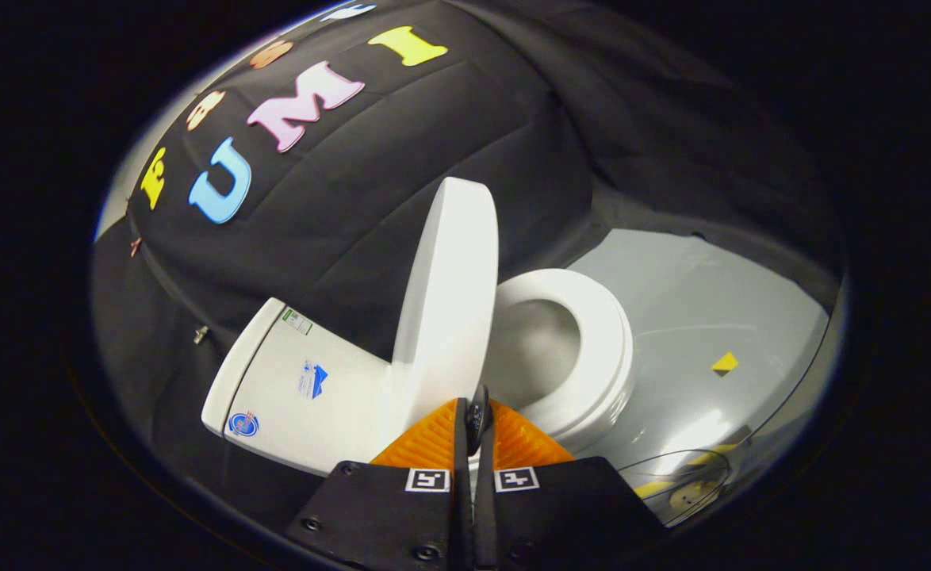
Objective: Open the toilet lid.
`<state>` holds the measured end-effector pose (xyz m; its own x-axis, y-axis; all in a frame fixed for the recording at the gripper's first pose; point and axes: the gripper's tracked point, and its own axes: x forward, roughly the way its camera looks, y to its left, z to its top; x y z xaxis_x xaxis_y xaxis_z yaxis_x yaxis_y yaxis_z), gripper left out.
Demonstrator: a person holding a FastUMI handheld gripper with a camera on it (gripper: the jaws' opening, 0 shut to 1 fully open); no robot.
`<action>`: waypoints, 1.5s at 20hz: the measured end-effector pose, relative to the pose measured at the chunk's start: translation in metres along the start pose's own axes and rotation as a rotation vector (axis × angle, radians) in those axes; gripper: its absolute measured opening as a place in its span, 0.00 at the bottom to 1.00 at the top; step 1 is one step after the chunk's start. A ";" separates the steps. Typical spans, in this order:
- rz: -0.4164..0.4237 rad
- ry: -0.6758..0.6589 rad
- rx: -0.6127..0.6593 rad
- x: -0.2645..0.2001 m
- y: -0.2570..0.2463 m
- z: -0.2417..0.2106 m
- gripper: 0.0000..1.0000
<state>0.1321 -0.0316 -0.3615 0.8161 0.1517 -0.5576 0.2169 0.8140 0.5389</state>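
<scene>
The toilet lid (446, 301) stands raised, rigid, smooth and slippery; grip its rim. The tool (475, 424) fingers are together.

Dim booth, sharp focus, fisheye-bent edges, glare on the grey floor (695, 317).

A mock bathroom booth; toilet (402, 373) on grey floor (711, 317), black cloth wall (402, 159).

Glossy smooth toilet lid (446, 301), ribbed tongs (475, 424).
</scene>
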 end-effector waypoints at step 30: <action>0.171 -0.080 -0.680 -0.012 0.304 -0.077 0.07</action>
<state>0.1470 0.2571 -0.2402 0.8515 0.2884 -0.4378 -0.2797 0.9562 0.0860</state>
